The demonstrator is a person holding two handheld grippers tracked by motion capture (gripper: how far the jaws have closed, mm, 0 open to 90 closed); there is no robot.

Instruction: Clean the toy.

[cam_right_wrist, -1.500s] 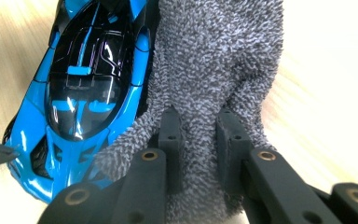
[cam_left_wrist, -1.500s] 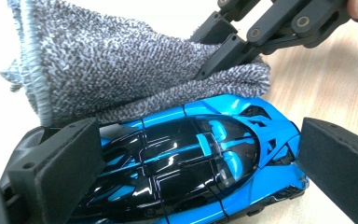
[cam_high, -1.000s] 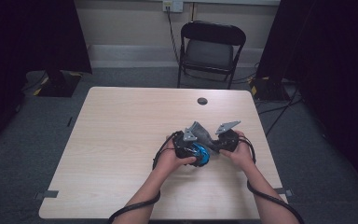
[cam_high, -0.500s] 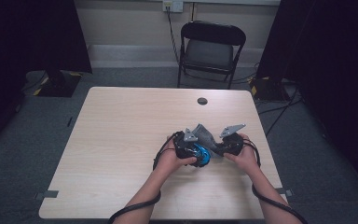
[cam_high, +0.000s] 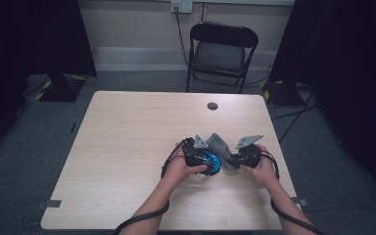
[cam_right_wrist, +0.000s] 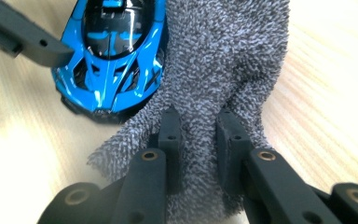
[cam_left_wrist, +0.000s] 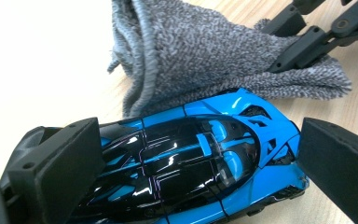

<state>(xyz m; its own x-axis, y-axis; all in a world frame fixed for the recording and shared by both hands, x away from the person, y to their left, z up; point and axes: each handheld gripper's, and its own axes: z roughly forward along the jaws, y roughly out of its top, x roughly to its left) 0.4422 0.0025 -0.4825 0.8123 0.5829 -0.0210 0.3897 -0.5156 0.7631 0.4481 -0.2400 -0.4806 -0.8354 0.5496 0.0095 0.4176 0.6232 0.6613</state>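
A shiny blue and black toy car (cam_left_wrist: 186, 158) lies on the wooden table (cam_high: 127, 137), right of its middle. My left gripper (cam_left_wrist: 196, 168) is shut on it, one black pad at each end of the car. A grey terry cloth (cam_right_wrist: 223, 60) lies bunched against the car's far side. My right gripper (cam_right_wrist: 199, 135) is shut on a fold of that cloth. In the high view the two grippers face each other, the left gripper (cam_high: 206, 164) with the car (cam_high: 211, 161) and the right gripper (cam_high: 232, 161) with the cloth (cam_high: 220, 146) between them.
A small black round cap (cam_high: 212, 105) sits in the table near its far edge. A black folding chair (cam_high: 223, 49) stands beyond that edge. Cables trail from both grippers along the forearms. The table's right edge (cam_high: 280, 147) is close to the right hand.
My right gripper has slid a little to the right and toward the person, drawing the cloth with it. The left gripper and the car have kept still.
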